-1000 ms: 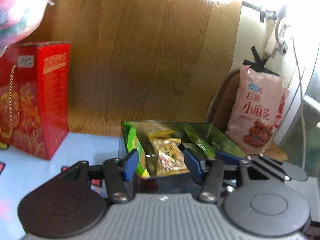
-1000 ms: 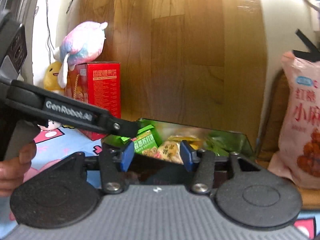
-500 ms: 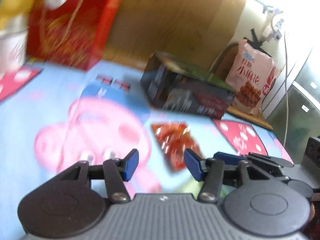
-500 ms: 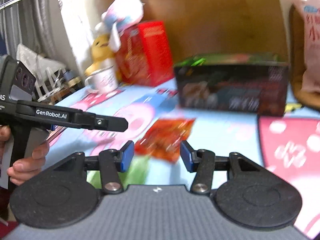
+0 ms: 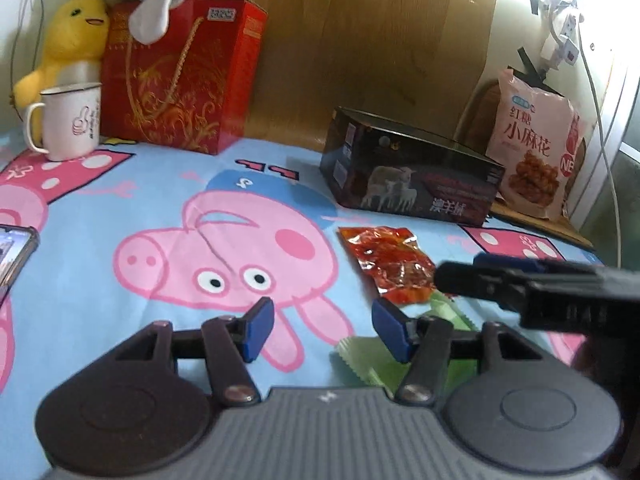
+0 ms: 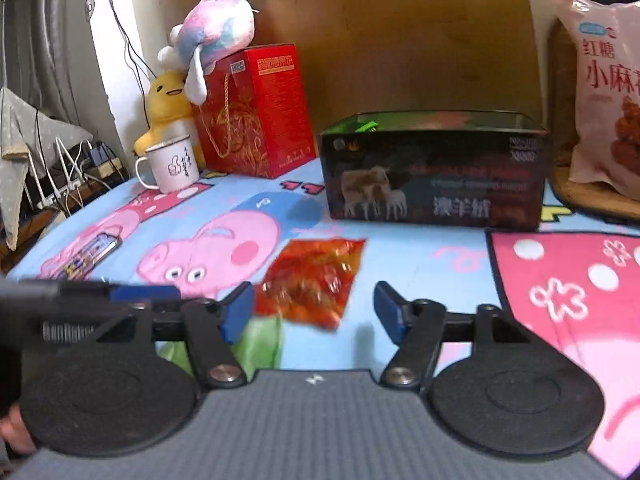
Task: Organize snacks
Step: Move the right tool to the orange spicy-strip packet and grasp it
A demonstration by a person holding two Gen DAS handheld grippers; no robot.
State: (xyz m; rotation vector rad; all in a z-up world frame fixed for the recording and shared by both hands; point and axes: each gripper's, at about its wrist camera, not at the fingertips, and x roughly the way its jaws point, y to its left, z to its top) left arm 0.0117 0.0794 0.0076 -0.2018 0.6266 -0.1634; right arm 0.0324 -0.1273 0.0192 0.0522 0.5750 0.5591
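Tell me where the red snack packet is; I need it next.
The red snack packet lies flat on the cartoon cloth, in front of the dark box, just beyond the right gripper.

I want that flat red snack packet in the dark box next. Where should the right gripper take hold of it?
Judging by its pose, take the red snack packet by its near short edge, coming in low from the front with the right gripper. It lies flat on the cartoon sheet, its near end over a green packet.

The red snack packet (image 5: 390, 266) is glossy, crinkled foil; the dark box (image 5: 412, 184) is shiny printed card; the cartoon-print cloth (image 5: 120, 208) is matt; the wall panel (image 5: 360, 40) is smooth wood.
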